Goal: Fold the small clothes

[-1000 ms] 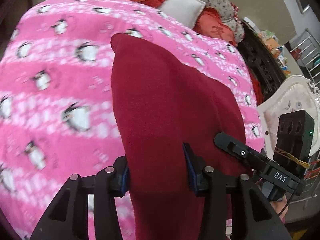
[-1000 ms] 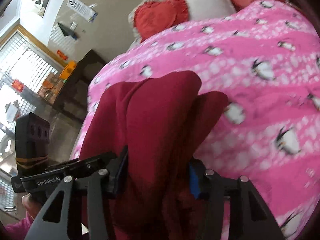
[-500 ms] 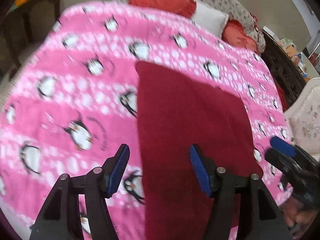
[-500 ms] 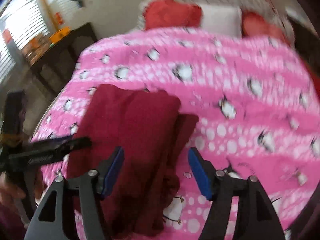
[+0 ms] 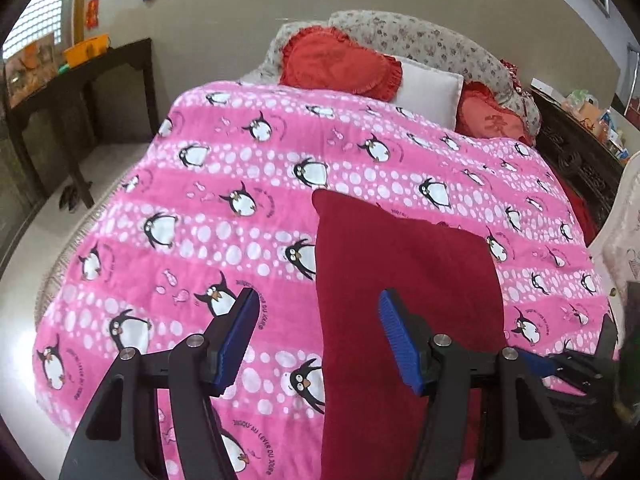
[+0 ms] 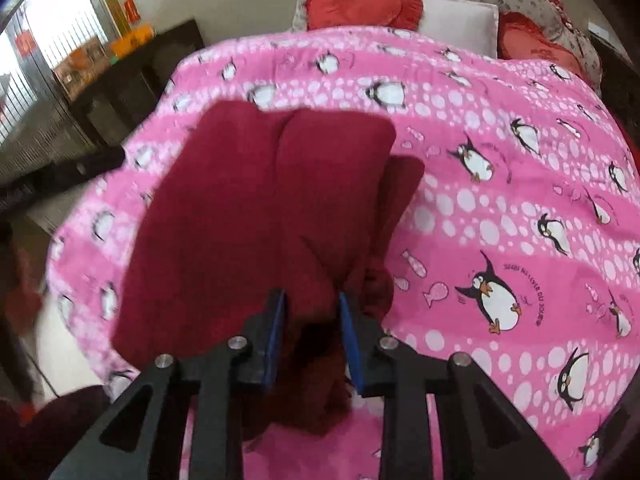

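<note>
A dark red garment lies folded into a long strip on the pink penguin blanket. My left gripper hovers open over the strip's left edge, and its pads touch nothing. In the right wrist view the garment shows two rounded folds with a narrower layer under its right side. My right gripper is closing on the bunched near end of the cloth, which fills the gap between the blue pads. That right gripper also shows at the lower right of the left wrist view.
Red heart cushions and a white pillow lie at the head of the bed. A dark side table stands to the left, with carved dark furniture and a white chair to the right.
My left gripper let go of the red cloth, opened and drew back from it. My right gripper opened, then closed again on the garment's near end. The garment now lies flat.
</note>
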